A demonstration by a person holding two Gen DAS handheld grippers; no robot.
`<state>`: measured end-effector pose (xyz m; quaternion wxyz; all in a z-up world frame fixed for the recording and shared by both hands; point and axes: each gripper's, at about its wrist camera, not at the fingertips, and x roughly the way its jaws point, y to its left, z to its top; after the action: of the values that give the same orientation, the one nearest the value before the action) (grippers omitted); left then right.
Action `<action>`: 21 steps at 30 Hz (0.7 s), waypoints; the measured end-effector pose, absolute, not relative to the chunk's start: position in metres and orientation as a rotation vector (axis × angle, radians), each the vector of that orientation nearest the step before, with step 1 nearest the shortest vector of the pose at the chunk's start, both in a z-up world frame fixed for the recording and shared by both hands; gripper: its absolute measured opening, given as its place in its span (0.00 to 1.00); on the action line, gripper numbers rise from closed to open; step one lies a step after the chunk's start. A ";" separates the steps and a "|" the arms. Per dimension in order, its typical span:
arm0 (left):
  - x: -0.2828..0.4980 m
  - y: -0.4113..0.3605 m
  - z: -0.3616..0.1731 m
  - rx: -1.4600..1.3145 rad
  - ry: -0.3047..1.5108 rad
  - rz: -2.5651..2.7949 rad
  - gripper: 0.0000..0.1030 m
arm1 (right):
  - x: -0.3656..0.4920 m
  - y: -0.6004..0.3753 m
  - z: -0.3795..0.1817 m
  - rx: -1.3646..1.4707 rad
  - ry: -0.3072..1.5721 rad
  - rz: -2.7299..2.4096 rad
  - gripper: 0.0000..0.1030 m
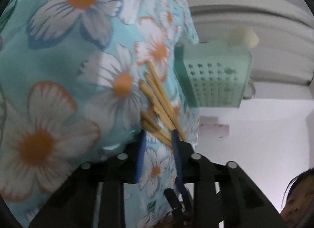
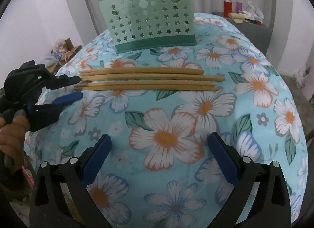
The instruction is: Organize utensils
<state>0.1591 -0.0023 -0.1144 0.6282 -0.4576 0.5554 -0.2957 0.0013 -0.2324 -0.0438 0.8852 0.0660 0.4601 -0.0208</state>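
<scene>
Several wooden chopsticks (image 2: 149, 79) lie side by side across the floral tablecloth (image 2: 166, 122). A pale green utensil holder (image 2: 149, 17) with star-shaped holes stands behind them. My left gripper (image 2: 79, 87) is open at the left ends of the chopsticks, one finger above and one below them, with a gap between the fingers. In the left wrist view the chopsticks (image 1: 157, 102) run forward from my left gripper (image 1: 158, 135), and the holder (image 1: 214, 76) is off to the right. My right gripper (image 2: 159, 149) is open and empty, nearer than the chopsticks.
A grey side table (image 2: 247, 19) with a red bottle (image 2: 227, 6) and clutter stands at the back right. Cardboard and clutter (image 2: 66, 51) lie at the back left. A person's face (image 1: 298, 200) shows at the lower right of the left wrist view.
</scene>
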 end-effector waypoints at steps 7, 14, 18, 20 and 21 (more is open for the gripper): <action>0.165 -0.006 -0.123 -1.114 1.302 -0.652 0.11 | 0.005 -0.230 -0.046 0.123 0.963 -0.071 0.92; 0.166 -0.004 -0.119 -1.212 1.305 -0.641 0.36 | 0.007 -0.228 -0.046 0.122 0.973 -0.086 0.92; 0.165 -0.015 -0.106 -1.208 1.319 -0.609 0.50 | 0.007 -0.228 -0.046 0.123 0.972 -0.086 0.92; 0.163 -0.018 -0.103 -1.215 1.334 -0.607 0.50 | 0.006 -0.229 -0.045 0.131 0.970 -0.084 0.92; 0.162 -0.022 -0.095 -1.171 1.311 -0.621 0.50 | 0.005 -0.230 -0.045 0.138 0.968 -0.081 0.92</action>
<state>0.1617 -0.0216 -0.0947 0.5961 -0.5045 0.5645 -0.2674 0.0054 -0.2297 -0.0452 0.8820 0.0663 0.4649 -0.0389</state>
